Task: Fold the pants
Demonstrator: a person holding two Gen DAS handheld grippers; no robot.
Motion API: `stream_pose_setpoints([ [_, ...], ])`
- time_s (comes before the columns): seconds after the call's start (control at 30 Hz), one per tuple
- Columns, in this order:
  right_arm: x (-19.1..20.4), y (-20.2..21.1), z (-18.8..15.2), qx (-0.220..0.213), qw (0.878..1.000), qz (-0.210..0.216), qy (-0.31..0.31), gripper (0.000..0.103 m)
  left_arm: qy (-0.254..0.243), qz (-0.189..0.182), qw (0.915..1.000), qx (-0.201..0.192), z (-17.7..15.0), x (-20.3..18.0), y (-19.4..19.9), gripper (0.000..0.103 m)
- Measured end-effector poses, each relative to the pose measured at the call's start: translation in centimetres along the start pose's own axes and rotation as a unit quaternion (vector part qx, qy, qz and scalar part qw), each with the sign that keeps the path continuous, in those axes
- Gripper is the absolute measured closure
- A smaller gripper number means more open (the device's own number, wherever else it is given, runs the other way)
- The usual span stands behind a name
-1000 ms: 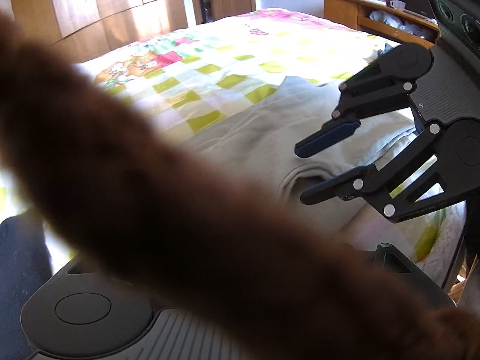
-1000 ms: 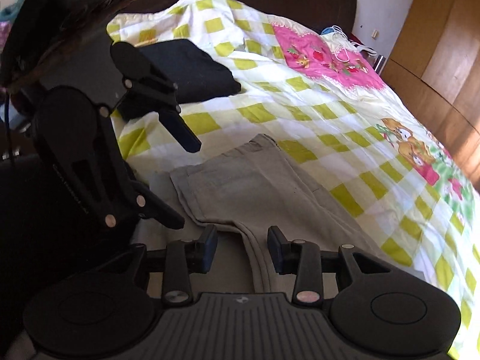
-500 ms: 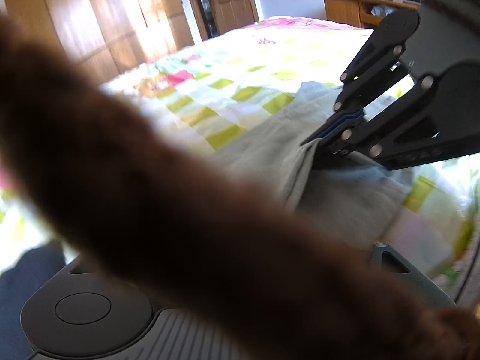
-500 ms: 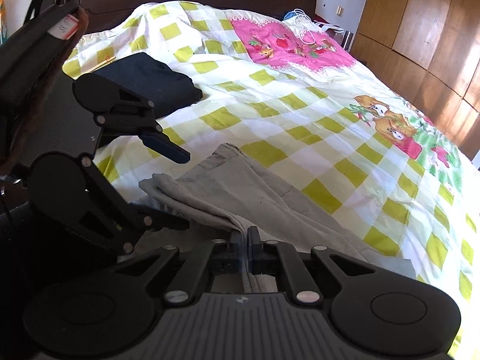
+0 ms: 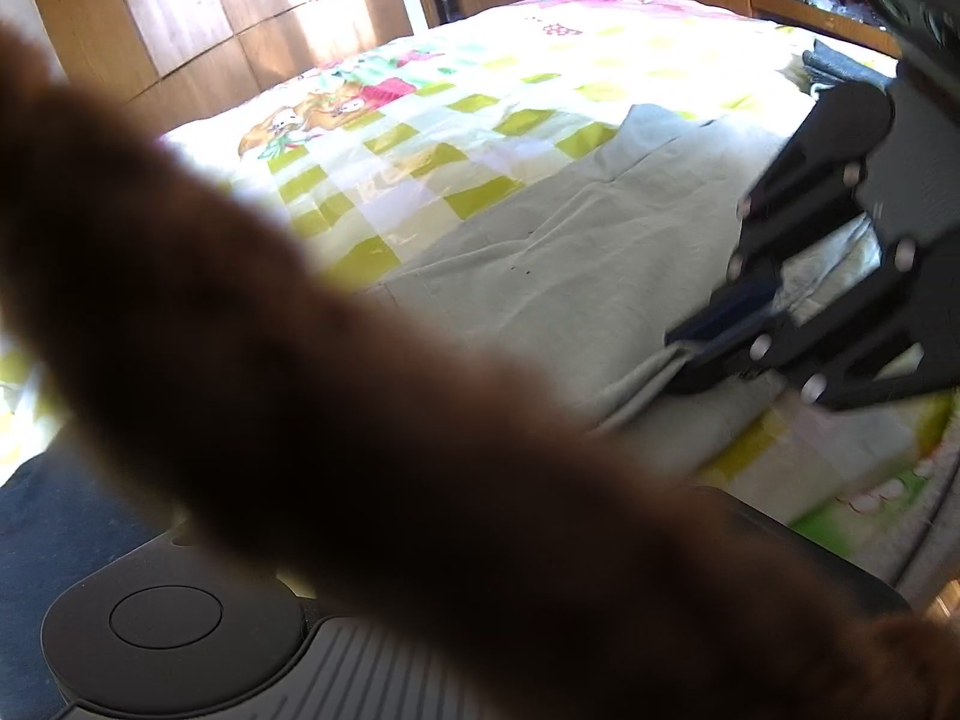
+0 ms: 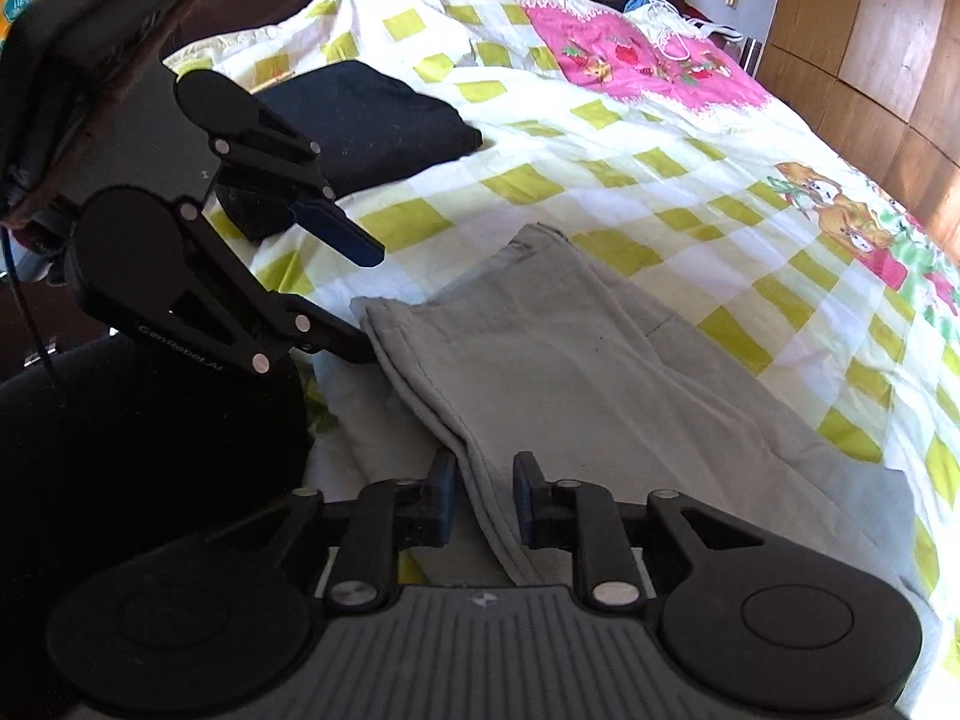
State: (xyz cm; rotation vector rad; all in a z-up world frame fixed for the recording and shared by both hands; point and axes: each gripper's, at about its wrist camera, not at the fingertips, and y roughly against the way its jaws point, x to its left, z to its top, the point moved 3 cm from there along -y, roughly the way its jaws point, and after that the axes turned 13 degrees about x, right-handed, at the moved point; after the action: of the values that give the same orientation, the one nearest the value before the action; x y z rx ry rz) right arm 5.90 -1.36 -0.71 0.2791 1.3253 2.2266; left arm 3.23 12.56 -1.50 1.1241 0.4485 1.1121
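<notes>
Our right gripper (image 6: 485, 498) stands part open. Its jaws have just been opening, and the doubled edge of the grey pants (image 6: 600, 372) runs up between them. The pad on the left of the right wrist view sits just beside the cloth and the other stands clear, so we judge nothing is clamped. In the left wrist view the right gripper (image 5: 720, 330) is blurred and settles no more than that.

Our left gripper (image 6: 360, 300) is wider apart, though its jaws have just been closing. Its lower finger lies at the far corner of that same edge and the blue-tipped upper finger hangs well above, so the corner sits between them unpinched. From its own camera we cannot see its fingers, because a brown blurred mass (image 5: 360, 420) close to the lens covers them.

Both grippers therefore stand on one edge of the pants, the left at the corner and the right further along towards us. From that edge the cloth spreads flat to the right across the checked quilt (image 6: 660, 168), its long axis running on past the bottom right of the right wrist view. A dark folded garment (image 6: 372, 120) lies well apart, beyond the left gripper.

We judge the coming fold needs both jaws shut on this edge, then a carry rightwards across the pants
</notes>
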Motion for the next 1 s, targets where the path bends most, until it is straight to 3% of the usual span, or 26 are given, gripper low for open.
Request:
stream_pose_setpoints([
  [0.13,-3.0,2.1,-0.1,-0.031,0.998,0.001,-0.056,0.061,0.013,0.013,0.9998,-0.009,-0.3,1.2,1.4,0.052],
  [0.23,-5.3,1.3,0.4,-0.036,0.995,-0.019,-0.094,0.061,0.039,0.017,0.9988,-0.025,0.0,2.4,2.6,0.051],
  [0.37,-6.8,-2.1,2.3,-0.02,0.993,-0.013,-0.116,0.061,0.055,-0.01,0.9967,-0.059,1.5,2.2,3.4,0.047],
  [0.5,-8.5,-6.5,2.8,0.021,0.988,-0.014,-0.154,0.061,0.05,-0.051,0.9936,-0.087,4.6,0.0,1.4,0.046],
  [0.57,-9.4,-7.4,2.4,0.022,0.984,-0.019,-0.178,0.061,0.046,-0.08,0.9935,-0.066,5.7,-1.0,-0.5,0.046],
  [0.67,-10.7,-6.9,1.8,0.007,0.976,-0.016,-0.217,0.061,0.026,-0.096,0.995,0.002,6.2,-2.6,-3.8,0.046],
  [0.7,-11.0,-6.3,1.3,0.003,0.973,-0.012,-0.231,0.061,0.02,-0.092,0.9953,0.021,5.9,-3.0,-4.5,0.046],
  [0.8,-12.2,-3.1,-1.1,-0.02,0.965,-0.021,-0.26,0.061,0.011,-0.079,0.9964,0.03,5.4,-3.6,-4.2,0.043],
  [1.0,-16.2,3.8,-10.6,-0.018,0.927,-0.117,-0.355,0.054,0.014,-0.074,0.9971,0.012,5.6,-4.2,-2.6,0.042],
])
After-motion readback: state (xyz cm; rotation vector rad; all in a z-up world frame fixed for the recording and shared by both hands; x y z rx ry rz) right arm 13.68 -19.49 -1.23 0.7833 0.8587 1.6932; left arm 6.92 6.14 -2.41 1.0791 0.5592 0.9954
